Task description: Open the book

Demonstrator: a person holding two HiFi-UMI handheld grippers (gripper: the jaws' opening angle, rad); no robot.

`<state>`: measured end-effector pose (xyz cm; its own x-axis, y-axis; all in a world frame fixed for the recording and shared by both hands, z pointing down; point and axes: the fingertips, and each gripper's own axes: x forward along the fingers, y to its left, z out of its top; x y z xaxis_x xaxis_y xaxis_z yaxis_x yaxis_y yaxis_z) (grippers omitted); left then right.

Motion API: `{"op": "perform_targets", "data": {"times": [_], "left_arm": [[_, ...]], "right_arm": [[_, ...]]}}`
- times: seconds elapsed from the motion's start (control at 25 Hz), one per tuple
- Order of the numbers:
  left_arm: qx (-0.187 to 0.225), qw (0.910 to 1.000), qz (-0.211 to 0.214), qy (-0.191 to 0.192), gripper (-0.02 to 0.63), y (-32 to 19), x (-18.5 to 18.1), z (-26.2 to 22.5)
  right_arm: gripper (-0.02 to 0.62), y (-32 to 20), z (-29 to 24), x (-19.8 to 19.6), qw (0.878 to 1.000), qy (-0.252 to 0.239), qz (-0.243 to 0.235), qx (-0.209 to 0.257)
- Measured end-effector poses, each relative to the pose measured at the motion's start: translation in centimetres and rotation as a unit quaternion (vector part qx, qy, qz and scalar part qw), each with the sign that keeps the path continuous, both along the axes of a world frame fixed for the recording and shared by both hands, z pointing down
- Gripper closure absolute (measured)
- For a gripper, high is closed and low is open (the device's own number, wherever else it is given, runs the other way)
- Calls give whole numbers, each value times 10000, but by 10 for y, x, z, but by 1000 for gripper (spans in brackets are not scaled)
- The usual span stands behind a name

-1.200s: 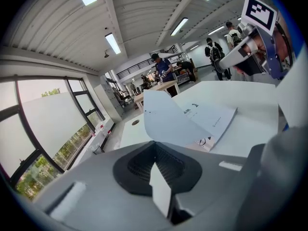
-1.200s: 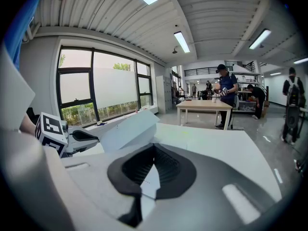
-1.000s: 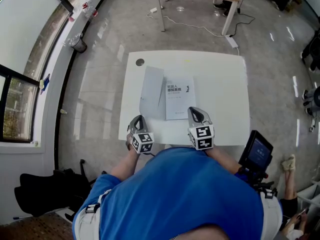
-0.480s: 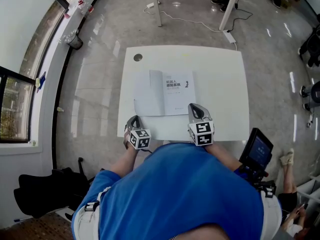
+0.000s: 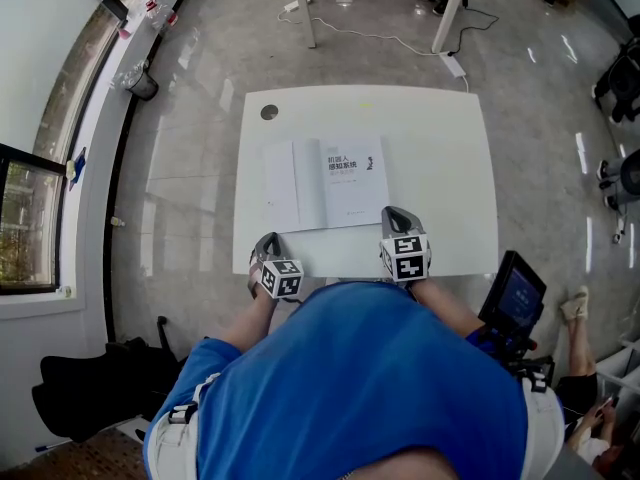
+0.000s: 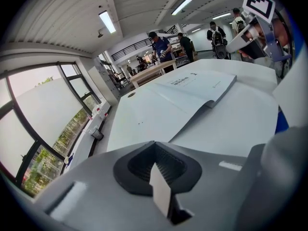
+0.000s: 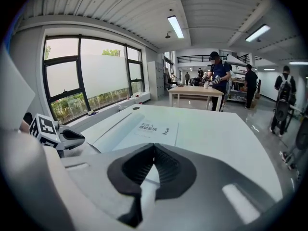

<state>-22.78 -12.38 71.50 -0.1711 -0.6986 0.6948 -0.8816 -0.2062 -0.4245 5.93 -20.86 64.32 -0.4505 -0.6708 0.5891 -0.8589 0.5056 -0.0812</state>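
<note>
Both claws are pressed together with nothing between them. Your left claw (image 5: 268, 243) sits at the near edge of the tabletop (image 5: 440, 168), and your right claw (image 5: 396, 216) is a little further in.

The book (image 5: 325, 183) lies just ahead of both. Its opened cover (image 5: 278, 186) is flat in front of the left claw. The printed title page (image 5: 354, 188) is ahead and left of the right claw, whose tip is just beside the book's near right corner. I cannot tell whether it touches.

By my reading the opening is done, so don't drag a tip across the paper. Lift straight off. If the cover springs up, press it flat near the spine with a closed tip.

The near edge is right under your left claw, so don't pull the book toward you. To the right of the right claw the tabletop is bare. Beyond the book it is also bare, apart from a round cable hole (image 5: 269, 112) far ahead of the left claw.
</note>
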Motion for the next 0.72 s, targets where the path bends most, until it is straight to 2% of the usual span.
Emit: {"op": "perform_targets", "data": {"times": [0.28, 0.32, 0.4, 0.56, 0.72], "left_arm": [[233, 9997, 25, -77, 598, 0, -4, -14], [258, 9996, 33, -55, 598, 0, -3, -17], [289, 9996, 55, -18, 598, -1, -2, -20], [277, 9995, 146, -5, 598, -5, -1, -24], [234, 9994, 249, 21, 598, -11, 1, -24]], "right_arm": [[586, -2, 34, 14, 9978, 321, 243, -527], [529, -1, 39, 16, 9969, 327, 257, -661], [488, 2, 49, 19, 9948, 346, 260, -923], [483, 6, 60, 19, 9910, 332, 273, -1268], [483, 6, 64, 18, 9888, 270, 344, -1424]]}}
